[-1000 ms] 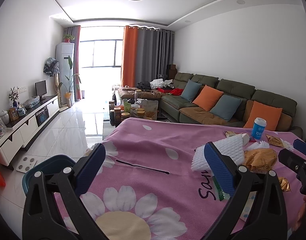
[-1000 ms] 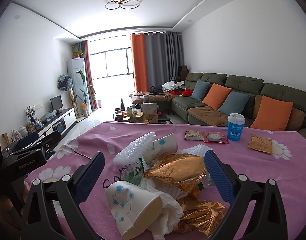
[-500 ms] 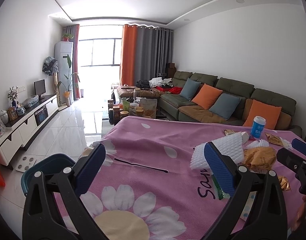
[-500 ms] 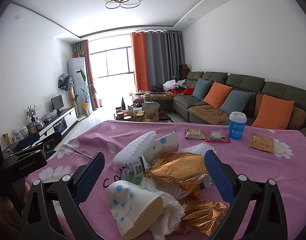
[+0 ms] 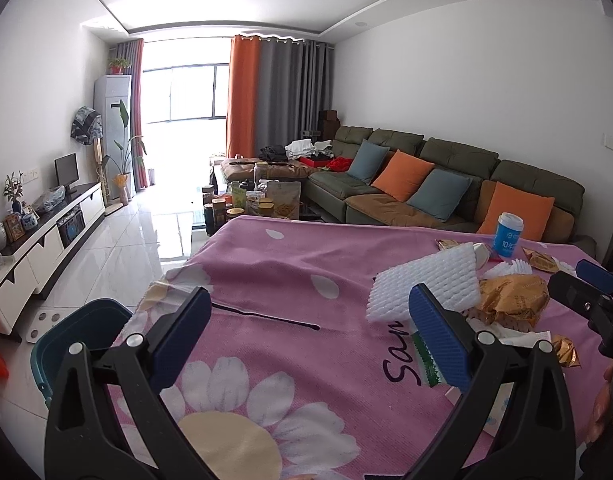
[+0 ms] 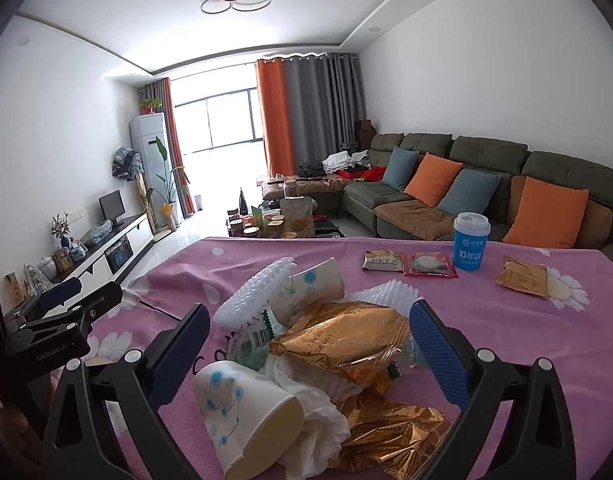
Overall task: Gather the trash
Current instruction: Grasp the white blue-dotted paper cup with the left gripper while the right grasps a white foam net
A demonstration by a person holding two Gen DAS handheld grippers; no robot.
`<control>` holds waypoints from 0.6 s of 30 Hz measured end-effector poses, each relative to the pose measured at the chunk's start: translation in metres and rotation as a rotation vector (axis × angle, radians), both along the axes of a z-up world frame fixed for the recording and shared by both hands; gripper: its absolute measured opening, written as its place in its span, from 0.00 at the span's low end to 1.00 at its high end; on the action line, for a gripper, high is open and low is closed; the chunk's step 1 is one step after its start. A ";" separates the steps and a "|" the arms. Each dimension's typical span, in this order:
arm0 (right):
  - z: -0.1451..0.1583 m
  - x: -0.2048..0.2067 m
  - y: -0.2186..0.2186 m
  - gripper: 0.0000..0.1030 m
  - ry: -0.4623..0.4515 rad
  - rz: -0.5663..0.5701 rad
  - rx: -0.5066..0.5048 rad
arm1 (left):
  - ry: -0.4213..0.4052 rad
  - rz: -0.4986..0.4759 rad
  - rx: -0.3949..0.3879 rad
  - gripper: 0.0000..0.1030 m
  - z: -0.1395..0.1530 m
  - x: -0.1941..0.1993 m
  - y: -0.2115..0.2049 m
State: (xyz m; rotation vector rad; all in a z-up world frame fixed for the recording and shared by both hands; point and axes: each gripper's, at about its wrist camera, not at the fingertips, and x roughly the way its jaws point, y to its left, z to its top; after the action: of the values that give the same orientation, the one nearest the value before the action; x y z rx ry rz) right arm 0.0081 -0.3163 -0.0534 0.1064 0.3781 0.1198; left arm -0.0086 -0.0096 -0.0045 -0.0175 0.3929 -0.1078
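Observation:
A heap of trash lies on the pink flowered tablecloth [image 6: 486,320]. It holds a tipped paper cup [image 6: 246,412], crumpled tissue [image 6: 314,412], gold wrappers [image 6: 342,340], a white foam net [image 6: 254,296] and a second paper cup [image 6: 314,284]. My right gripper [image 6: 308,350] is open, its fingers either side of the heap's near part and touching nothing. My left gripper [image 5: 310,332] is open over bare cloth, left of the foam net [image 5: 424,290] and gold wrapper [image 5: 510,300]. Each gripper shows in the other's view: the right gripper [image 5: 586,292] and the left gripper [image 6: 62,312].
A blue lidded cup [image 6: 470,246] stands upright at the table's far side, with snack packets [image 6: 428,266] and a gold packet [image 6: 522,280] near it. A teal bin [image 5: 82,328] sits on the floor off the table's left edge. A sofa and a cluttered coffee table lie beyond.
The left gripper has drifted slightly, so the scene has shifted a little in its view. The right gripper and the heap have stayed put. Both stay open.

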 end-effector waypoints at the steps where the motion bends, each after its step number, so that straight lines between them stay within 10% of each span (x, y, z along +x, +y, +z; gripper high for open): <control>1: 0.000 0.001 -0.002 0.94 0.004 -0.001 0.001 | 0.009 -0.019 0.001 0.95 -0.001 0.001 -0.002; 16: -0.004 0.024 -0.025 0.94 0.091 0.036 0.050 | 0.217 -0.461 -0.014 0.95 -0.040 0.012 -0.064; 18: -0.005 0.027 -0.025 0.94 0.098 0.044 0.046 | 0.255 -0.499 -0.019 0.82 -0.046 0.017 -0.071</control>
State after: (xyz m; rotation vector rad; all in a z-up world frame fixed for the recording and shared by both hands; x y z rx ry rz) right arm 0.0350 -0.3413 -0.0586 0.1496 0.4761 0.1668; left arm 0.0084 -0.0810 -0.0510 0.0489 0.6455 -0.6063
